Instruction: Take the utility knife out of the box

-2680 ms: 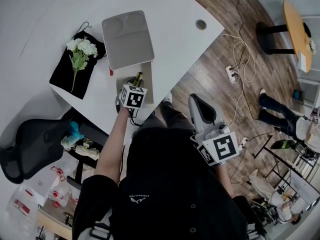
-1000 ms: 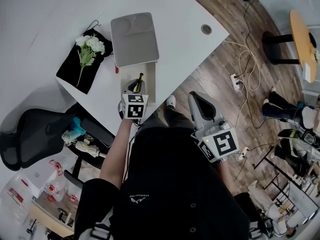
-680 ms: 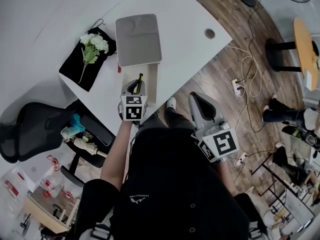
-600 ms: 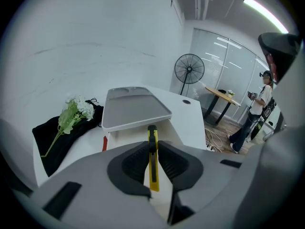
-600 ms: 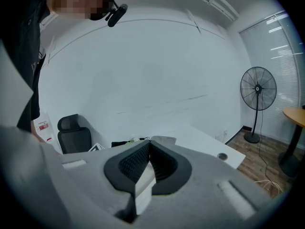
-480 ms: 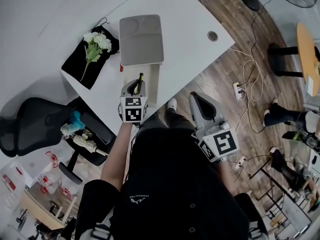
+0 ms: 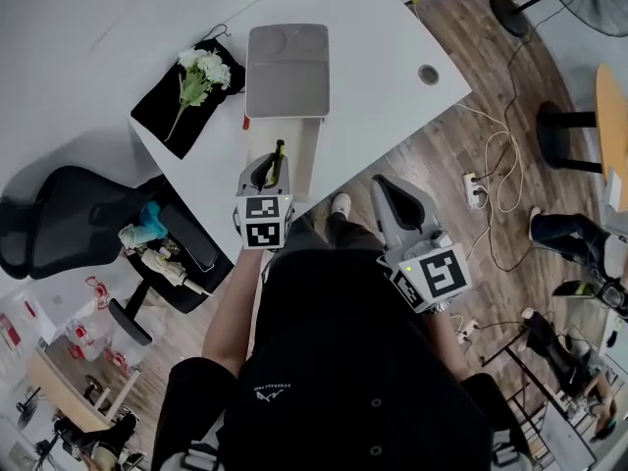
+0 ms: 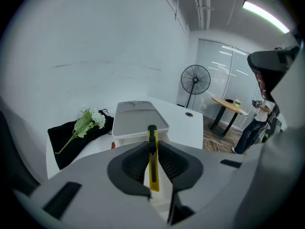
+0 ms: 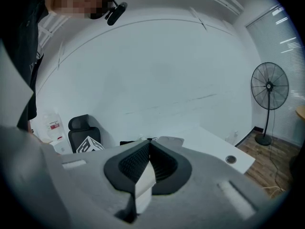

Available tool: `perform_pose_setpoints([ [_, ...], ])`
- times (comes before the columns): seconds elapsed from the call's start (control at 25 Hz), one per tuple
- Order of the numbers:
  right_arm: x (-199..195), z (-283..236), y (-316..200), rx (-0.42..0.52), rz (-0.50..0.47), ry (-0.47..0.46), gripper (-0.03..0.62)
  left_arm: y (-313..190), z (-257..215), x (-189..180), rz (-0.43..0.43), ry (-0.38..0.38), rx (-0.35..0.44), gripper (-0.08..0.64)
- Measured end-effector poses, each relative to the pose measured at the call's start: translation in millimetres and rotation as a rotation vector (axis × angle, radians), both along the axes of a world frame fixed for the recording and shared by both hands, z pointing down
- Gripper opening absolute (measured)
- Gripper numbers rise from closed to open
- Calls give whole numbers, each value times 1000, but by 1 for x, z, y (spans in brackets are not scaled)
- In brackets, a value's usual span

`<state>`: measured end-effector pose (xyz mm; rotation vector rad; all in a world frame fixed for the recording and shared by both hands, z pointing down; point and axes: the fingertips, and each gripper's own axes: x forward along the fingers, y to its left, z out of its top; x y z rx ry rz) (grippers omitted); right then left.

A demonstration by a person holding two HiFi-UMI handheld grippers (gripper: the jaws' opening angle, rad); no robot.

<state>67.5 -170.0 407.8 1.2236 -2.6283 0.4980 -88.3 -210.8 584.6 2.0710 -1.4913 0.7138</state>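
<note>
A yellow utility knife (image 8: 153,174) stands clamped between my left gripper's (image 8: 151,146) dark pads, its black tip poking out past them. From the head view, that left gripper (image 7: 269,171) hangs over the near end of the open white box (image 7: 306,151), holding the knife (image 7: 278,152). The box's grey lid (image 7: 287,69) lies flipped back on the white table (image 7: 383,57). My right gripper (image 7: 396,200) is off the table, beside the person's body. Its jaws (image 9: 149,149) are closed with nothing between them.
White flowers (image 7: 202,71) lie on a black cloth (image 7: 169,118) left of the box. A round cable hole (image 7: 428,74) sits near the table's right edge. A black office chair (image 7: 69,224) stands left of the table. Cables and a power strip (image 7: 481,186) lie on the wooden floor.
The head view has shifted, so table and box sit further right and up. My left gripper keeps hold of the knife near the box's near end. The right gripper has barely moved.
</note>
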Motion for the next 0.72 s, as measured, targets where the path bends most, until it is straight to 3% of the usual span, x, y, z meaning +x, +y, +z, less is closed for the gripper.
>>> perform_pose_setpoints([
  [0.72, 30, 8, 21, 6, -117, -35, 5, 51, -83, 39, -89, 60, 184, 60],
])
